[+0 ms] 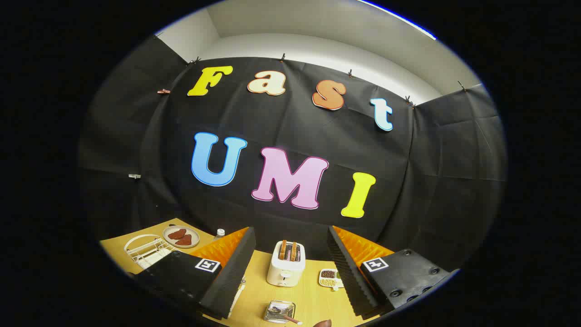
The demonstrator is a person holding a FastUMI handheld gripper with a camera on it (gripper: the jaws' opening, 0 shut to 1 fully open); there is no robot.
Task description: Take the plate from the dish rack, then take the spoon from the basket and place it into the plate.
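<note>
Here, on the wooden surface (258, 299), a white wire dish rack (146, 249) stands farthest left, with a plate (181, 236) of reddish-brown pieces just beside it and a small bottle top (219, 233) near that. The tool (290, 290) hangs above with its fingers (229, 272) wide apart, holding nothing. Between them stands a white toaster (285, 265) with two slices in it; nearer lies a clear basket (279, 311) with the spoon (290, 319). Rightward sits a small divided dish (329, 278).

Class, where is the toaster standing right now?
In the gripper view, the toaster stands on the wooden table ahead of the open claw, between its fingers, left of a small divided dish.
</note>
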